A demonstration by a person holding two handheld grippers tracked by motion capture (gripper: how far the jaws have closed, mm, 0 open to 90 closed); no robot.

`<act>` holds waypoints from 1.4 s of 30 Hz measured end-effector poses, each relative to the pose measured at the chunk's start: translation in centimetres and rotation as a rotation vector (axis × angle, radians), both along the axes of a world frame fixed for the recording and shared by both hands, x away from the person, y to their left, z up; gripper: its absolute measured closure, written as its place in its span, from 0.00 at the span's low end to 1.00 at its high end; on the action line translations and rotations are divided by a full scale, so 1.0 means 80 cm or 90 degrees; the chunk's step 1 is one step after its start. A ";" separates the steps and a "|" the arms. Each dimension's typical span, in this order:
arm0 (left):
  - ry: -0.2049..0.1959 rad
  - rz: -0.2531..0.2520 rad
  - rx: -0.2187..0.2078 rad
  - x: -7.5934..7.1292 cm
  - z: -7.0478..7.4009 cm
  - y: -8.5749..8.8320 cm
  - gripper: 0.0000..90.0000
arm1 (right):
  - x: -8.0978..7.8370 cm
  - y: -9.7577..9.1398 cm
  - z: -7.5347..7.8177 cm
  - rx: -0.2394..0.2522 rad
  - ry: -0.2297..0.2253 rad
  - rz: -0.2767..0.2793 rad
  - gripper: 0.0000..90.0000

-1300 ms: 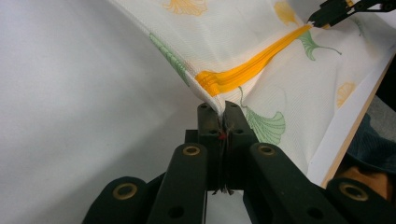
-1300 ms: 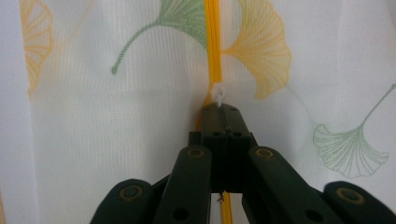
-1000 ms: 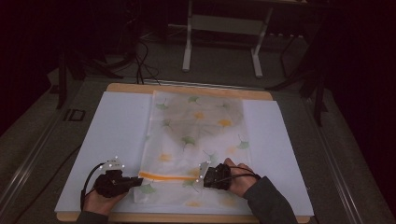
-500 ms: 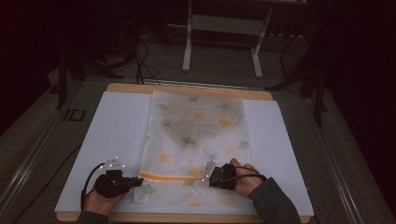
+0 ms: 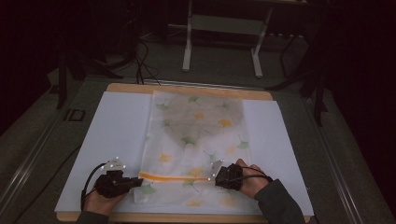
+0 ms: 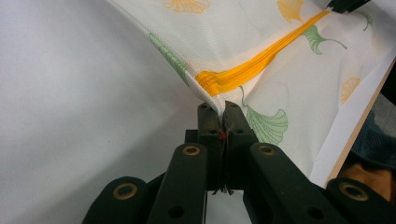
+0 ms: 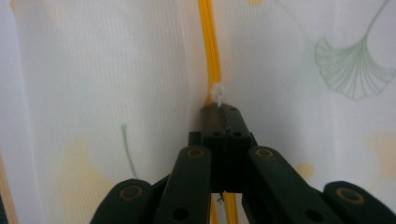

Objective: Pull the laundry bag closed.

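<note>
A white mesh bag (image 5: 201,135) printed with green and yellow leaves lies flat on the white mat (image 5: 112,126). An orange zipper (image 5: 175,177) runs across its near end. My left gripper (image 5: 138,181) is shut on the bag's corner at the zipper's left end; in the left gripper view its jaws (image 6: 223,109) pinch the fabric just below the orange zipper (image 6: 252,67) and lift it slightly. My right gripper (image 5: 215,176) sits at the zipper's right part. In the right gripper view it (image 7: 220,109) is shut on the small white zipper pull (image 7: 216,95).
The mat rests on a wooden board (image 5: 187,88) whose edge shows at the back and front. A metal stand (image 5: 187,51) and cables stand on the dark floor beyond. Bare mat lies on both sides of the bag.
My right gripper has slid a little to the right along the zipper, so the orange line between the two grippers is longer. The left gripper has stayed put.
</note>
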State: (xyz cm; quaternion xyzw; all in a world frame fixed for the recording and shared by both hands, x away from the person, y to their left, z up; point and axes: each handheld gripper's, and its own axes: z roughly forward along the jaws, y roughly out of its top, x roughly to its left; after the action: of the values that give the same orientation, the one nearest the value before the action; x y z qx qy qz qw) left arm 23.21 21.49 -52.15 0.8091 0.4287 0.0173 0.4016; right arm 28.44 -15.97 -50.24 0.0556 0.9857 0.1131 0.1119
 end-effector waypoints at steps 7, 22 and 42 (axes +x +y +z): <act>0.000 0.000 0.000 0.000 0.001 0.001 0.99 | 0.001 -0.017 0.002 -0.003 0.001 -0.016 1.00; 0.002 -0.001 -0.003 0.000 0.001 0.001 0.99 | 0.004 -0.040 0.007 -0.024 -0.004 -0.032 1.00; 0.003 0.001 -0.005 0.001 0.001 0.001 0.99 | 0.000 -0.078 0.014 -0.063 -0.030 -0.054 1.00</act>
State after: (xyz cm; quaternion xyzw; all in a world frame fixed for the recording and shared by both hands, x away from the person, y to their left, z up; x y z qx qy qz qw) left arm 23.31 21.59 -52.10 0.8071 0.4306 0.0139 0.4037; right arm 28.45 -22.18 -49.13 0.0893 0.9839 0.0603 0.1423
